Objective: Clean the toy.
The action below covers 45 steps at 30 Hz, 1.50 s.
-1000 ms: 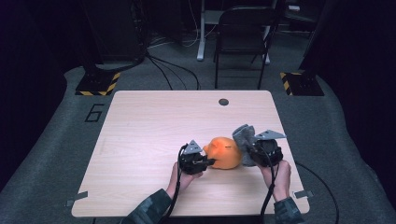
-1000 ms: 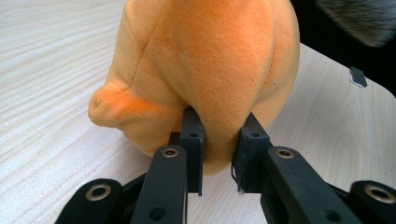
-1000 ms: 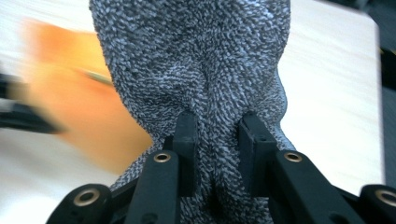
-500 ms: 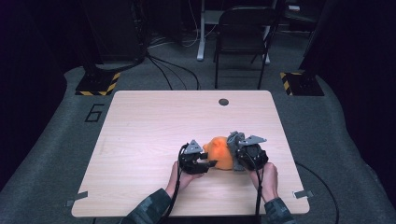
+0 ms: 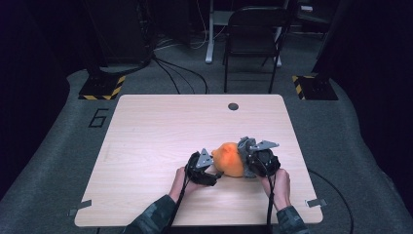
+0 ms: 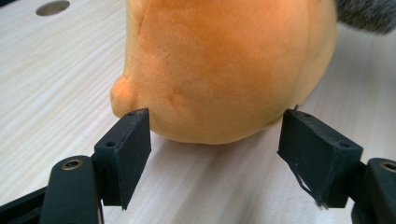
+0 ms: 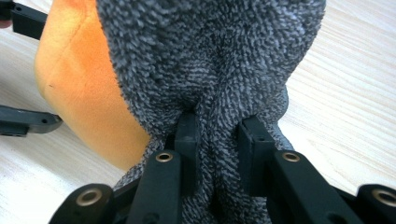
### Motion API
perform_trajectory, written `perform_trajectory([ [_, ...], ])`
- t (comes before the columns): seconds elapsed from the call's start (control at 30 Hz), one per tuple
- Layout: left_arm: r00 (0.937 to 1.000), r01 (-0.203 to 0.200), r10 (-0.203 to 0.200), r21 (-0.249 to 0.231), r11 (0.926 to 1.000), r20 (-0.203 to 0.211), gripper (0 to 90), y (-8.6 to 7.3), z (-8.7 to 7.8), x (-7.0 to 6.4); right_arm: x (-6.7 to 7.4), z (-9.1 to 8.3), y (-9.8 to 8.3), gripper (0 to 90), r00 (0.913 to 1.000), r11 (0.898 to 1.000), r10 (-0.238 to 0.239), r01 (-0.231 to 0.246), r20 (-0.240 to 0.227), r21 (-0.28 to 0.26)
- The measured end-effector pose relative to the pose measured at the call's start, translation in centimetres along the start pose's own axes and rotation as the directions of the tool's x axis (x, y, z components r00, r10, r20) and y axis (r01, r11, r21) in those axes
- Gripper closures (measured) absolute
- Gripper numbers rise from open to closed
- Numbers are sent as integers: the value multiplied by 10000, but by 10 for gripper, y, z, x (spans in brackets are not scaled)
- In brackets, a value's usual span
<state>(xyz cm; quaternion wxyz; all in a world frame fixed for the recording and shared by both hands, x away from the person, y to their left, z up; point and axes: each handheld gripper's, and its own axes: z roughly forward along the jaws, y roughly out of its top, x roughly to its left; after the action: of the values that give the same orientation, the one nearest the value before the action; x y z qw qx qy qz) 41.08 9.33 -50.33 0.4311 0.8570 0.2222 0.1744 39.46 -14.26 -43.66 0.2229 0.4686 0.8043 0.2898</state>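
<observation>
**One numeral on the floor**

A single pale digit "6" (image 5: 99,117) can be read on the dark grey carpeted floor (image 5: 58,161), just beyond the far left corner of the light wooden counter (image 5: 160,126) as the high view shows it. Nothing else in the views carries legible lettering, labels or brand marks.

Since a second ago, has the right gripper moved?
Yes. The right gripper came left and toward the table's near edge, away from the hole.
</observation>
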Motion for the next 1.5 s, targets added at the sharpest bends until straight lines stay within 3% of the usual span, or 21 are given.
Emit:
perform_trajectory([
  [0.13,9971,-753,752,-143,9971,-131,252,-1,7,-1,0,1,0,725,10000,10000,-75,75,14,-20],
  [0.23,9919,-1241,1239,-80,9922,-265,329,-2,10,-2,-1,2,-1,725,10000,10000,19,-19,-39,-34],
  [0.47,9897,-1415,1407,-320,9894,-279,624,-7,11,-2,-2,1,-1,724,9997,9998,-57,53,-229,-176],
  [0.57,9884,-1500,1490,-330,9881,-302,694,-6,10,-3,-8,-9,0,724,9996,9990,95,-108,-284,-445],
  [0.67,9875,-1556,1546,-337,9872,-299,722,-8,10,-3,-24,-21,-3,724,9989,9972,457,-450,104,-599],
  [0.8,9891,-1461,1452,-420,9884,-245,741,-9,10,-2,-50,-27,-18,723,9930,9935,1058,-1034,521,-484],
  [0.9,9881,-1527,1515,-508,9870,-275,757,-10,10,-2,-61,-23,-34,723,9886,9918,1271,-1276,807,13],
  [1.0,9893,-1452,1436,-734,9867,-263,775,-11,10,-1,-72,-17,-41,723,9837,9869,1585,-1603,850,157],
  [1.17,9903,-1381,1348,-1266,9823,-348,795,-11,7,-3,-76,-6,-48,723,9806,9828,1731,-1781,923,488],
  [1.3,9924,-1232,1211,-1635,9788,-228,801,-7,2,-4,-79,-5,-49,722,9806,9834,1709,-1758,966,450],
  [1.5,9984,-532,563,-2056,9772,90,799,3,-13,-1,-81,-6,-49,723,9782,9818,1808,-1856,1023,395],
])
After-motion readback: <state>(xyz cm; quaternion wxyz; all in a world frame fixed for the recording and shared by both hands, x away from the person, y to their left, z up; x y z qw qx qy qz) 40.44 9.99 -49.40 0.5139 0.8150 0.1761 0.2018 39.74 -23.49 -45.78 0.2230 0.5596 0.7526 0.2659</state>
